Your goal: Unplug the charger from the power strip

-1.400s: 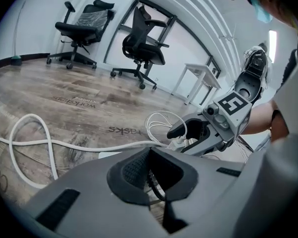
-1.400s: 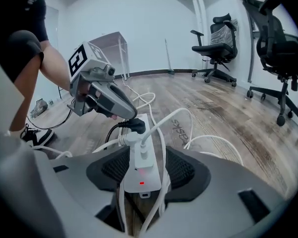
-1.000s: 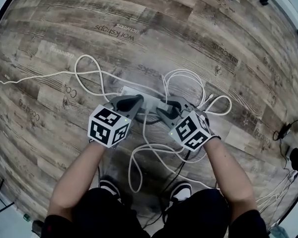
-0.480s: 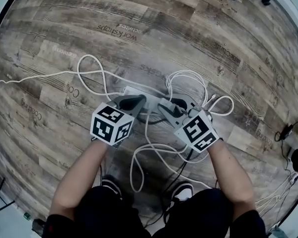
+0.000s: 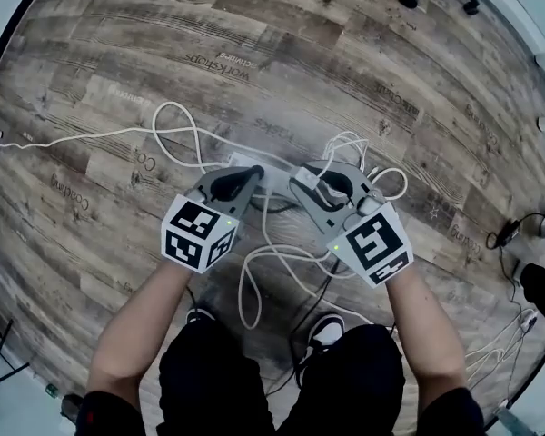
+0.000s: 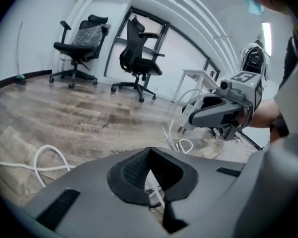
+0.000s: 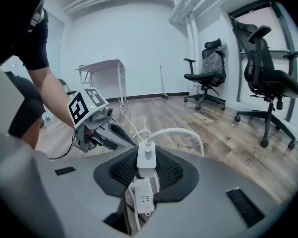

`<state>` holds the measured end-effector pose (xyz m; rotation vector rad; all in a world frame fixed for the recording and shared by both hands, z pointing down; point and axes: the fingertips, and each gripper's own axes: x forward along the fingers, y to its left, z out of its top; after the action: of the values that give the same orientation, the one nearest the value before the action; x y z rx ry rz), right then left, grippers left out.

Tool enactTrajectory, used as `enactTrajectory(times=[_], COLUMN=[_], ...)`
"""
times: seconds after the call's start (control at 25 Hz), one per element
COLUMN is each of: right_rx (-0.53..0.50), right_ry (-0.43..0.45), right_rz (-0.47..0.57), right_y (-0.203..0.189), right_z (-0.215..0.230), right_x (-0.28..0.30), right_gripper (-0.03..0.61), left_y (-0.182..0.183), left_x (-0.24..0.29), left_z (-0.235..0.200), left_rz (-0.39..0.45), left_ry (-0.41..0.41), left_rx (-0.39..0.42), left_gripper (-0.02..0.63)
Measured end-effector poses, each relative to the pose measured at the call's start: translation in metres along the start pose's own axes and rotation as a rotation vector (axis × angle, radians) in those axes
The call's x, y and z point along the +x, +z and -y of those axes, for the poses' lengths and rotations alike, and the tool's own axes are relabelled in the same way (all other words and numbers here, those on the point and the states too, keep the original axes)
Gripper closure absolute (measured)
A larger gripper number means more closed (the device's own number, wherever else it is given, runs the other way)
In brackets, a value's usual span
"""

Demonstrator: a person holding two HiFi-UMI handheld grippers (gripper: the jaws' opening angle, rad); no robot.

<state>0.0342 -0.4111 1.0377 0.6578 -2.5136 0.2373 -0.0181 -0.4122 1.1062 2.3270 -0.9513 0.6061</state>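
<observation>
My right gripper (image 5: 330, 185) is shut on the white charger (image 7: 146, 157), whose white cable arches out of its top. The charger hangs clear above the white power strip (image 7: 143, 201), which lies on the wooden floor with a red light showing; in the head view the power strip (image 5: 252, 164) sits between the two grippers. In the left gripper view the charger's prongs (image 6: 185, 126) stick out bare from the right gripper (image 6: 196, 117). My left gripper (image 5: 233, 183) hovers above the strip's left end, its pads (image 6: 131, 171) meeting at the tips with nothing between them.
White cables (image 5: 176, 138) loop over the floor around the strip, and more cable lies by the person's shoes (image 5: 328, 331). Black office chairs (image 6: 139, 48) (image 7: 269, 81) and a white desk (image 7: 102, 67) stand farther off. Other cords lie at the right edge (image 5: 513, 234).
Both grippers have risen from the floor. The right one has come up off the power strip with the charger in its jaws; the left one has lifted away from the strip.
</observation>
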Motion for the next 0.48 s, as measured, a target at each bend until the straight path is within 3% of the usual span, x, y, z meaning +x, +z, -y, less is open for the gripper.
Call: enactTrajectory(times=[0.48], right_rx=[0.231], right_ry=[-0.19], right_rz=[0.183], right_y=[0.189], right_z=[-0.025], right_x=[-0.184], right_gripper=[0.472], left_y=[0.193], left_x=[-0.221], left_z=[0.051], left_rz=[0.233], left_ry=[0.181], left_rx=[-0.005], left_gripper=[0.595])
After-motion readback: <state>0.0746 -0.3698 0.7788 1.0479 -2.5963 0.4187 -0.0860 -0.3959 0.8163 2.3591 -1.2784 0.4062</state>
